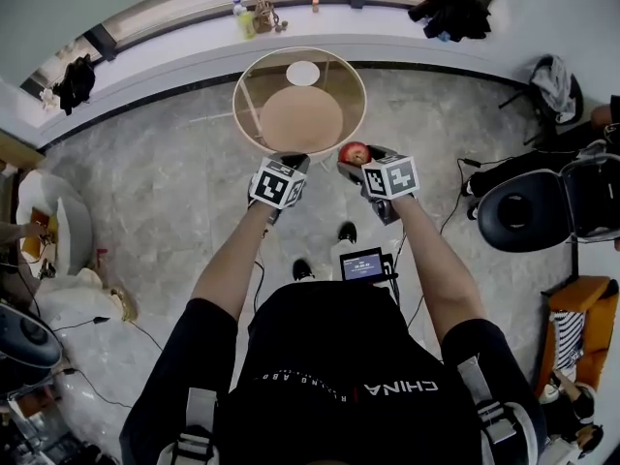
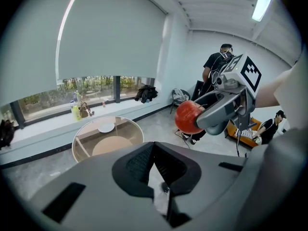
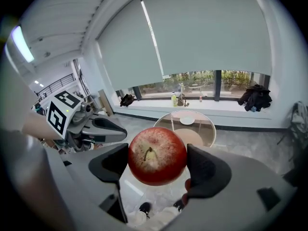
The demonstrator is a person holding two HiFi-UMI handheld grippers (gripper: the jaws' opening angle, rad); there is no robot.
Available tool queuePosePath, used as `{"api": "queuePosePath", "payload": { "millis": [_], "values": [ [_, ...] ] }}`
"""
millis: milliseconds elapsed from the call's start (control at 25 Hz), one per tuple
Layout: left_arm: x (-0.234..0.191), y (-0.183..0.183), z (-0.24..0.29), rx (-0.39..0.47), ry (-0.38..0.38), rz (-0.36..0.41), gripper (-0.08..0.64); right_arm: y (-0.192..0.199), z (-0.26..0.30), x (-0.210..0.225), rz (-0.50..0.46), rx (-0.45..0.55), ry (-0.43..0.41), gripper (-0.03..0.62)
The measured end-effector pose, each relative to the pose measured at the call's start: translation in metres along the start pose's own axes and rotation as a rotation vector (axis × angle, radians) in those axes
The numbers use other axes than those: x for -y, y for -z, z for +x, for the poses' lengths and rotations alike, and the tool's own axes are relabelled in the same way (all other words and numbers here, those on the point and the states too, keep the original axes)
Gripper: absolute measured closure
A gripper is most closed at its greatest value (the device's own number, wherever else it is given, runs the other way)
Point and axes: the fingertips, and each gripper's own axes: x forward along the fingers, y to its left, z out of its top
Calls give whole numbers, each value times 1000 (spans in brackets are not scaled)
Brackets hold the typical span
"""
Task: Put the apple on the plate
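A red apple (image 1: 355, 151) hangs in the air, and my right gripper (image 1: 351, 159) is shut on it, just short of the near rim of a round glass table (image 1: 250, 124). In the right gripper view the apple (image 3: 157, 155) fills the gap between both pads, stem toward the camera. A small white plate (image 1: 302, 73) lies empty on the far part of the tabletop. My left gripper (image 1: 294, 161) is held beside the right one, at the table's near edge. Its jaws meet with nothing between them in the left gripper view (image 2: 154, 147), where the apple (image 2: 187, 117) shows to the right.
A round wooden stool top (image 1: 300, 119) shows through the glass. Bottles (image 1: 245, 19) and black clothing (image 1: 450, 13) lie on the window sill behind. A black chair (image 1: 528, 211) stands at right. A person (image 2: 215, 69) stands farther back, and another sits (image 2: 270, 125).
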Motion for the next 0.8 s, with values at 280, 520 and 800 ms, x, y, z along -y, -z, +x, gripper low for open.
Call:
{"api": "queuePosePath", "payload": {
  "millis": [280,520,800],
  "values": [
    [-55,-28,70,-52,-31,-28,543,-46,60,61,-42,-10,-57,222],
    [-111,-97,132,-74,-50,-68,543,-121,106,139,-80,-28,-98,222],
    [-162,-156,181,-50,-110,-94,543,-182,160,193,-95,-48,-165,222]
  ]
}}
